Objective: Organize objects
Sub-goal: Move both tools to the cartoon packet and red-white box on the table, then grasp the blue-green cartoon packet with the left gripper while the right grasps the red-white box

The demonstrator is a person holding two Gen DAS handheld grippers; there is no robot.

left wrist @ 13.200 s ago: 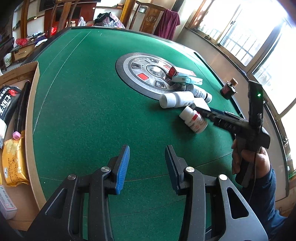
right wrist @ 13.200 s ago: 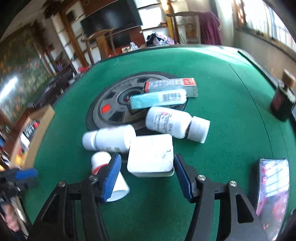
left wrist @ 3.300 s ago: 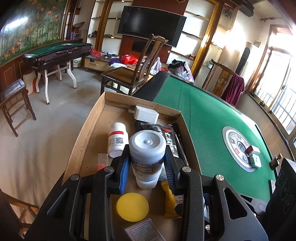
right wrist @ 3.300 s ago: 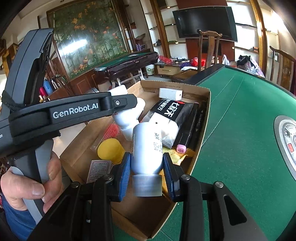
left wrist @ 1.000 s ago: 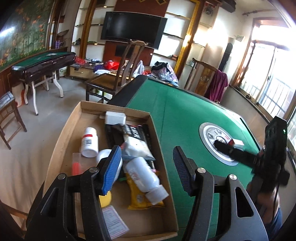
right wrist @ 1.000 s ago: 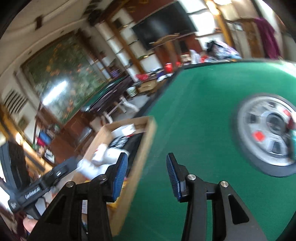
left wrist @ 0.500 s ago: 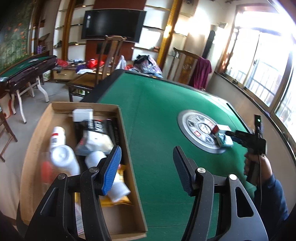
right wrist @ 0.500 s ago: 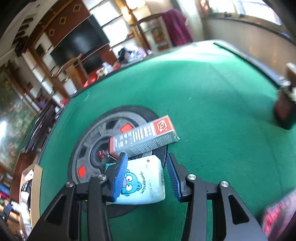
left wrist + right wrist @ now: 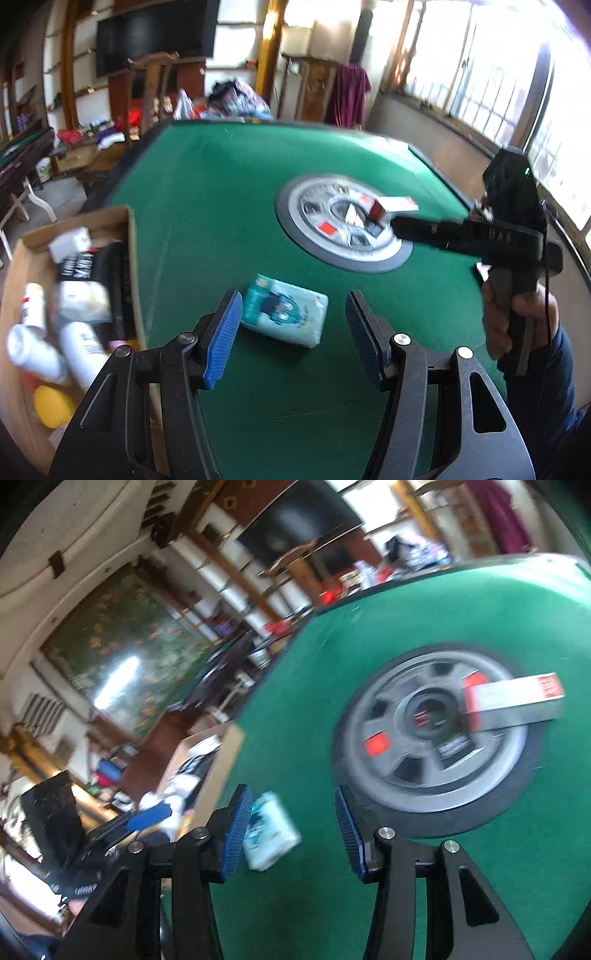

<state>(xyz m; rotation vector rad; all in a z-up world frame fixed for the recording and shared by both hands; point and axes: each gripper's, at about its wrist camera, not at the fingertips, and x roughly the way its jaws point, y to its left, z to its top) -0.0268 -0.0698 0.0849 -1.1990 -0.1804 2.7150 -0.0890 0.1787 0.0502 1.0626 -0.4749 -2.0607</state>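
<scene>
Green felt table (image 9: 207,206) carries a light blue tissue pack (image 9: 284,314) lying flat near the cardboard box (image 9: 131,236). It sits just ahead of the left gripper (image 9: 293,334), between its wide-open fingers, long axis across the gap and a little slanted. The right gripper (image 9: 291,834) is open and empty too; the pack lies toward its left finger. I judge the left one is nearer.

tissue pack (image 9: 283,314): pale blue, cartoon print, flat on felt nr box | red/grey carton (image 9: 514,700): flat, on centre disc
</scene>
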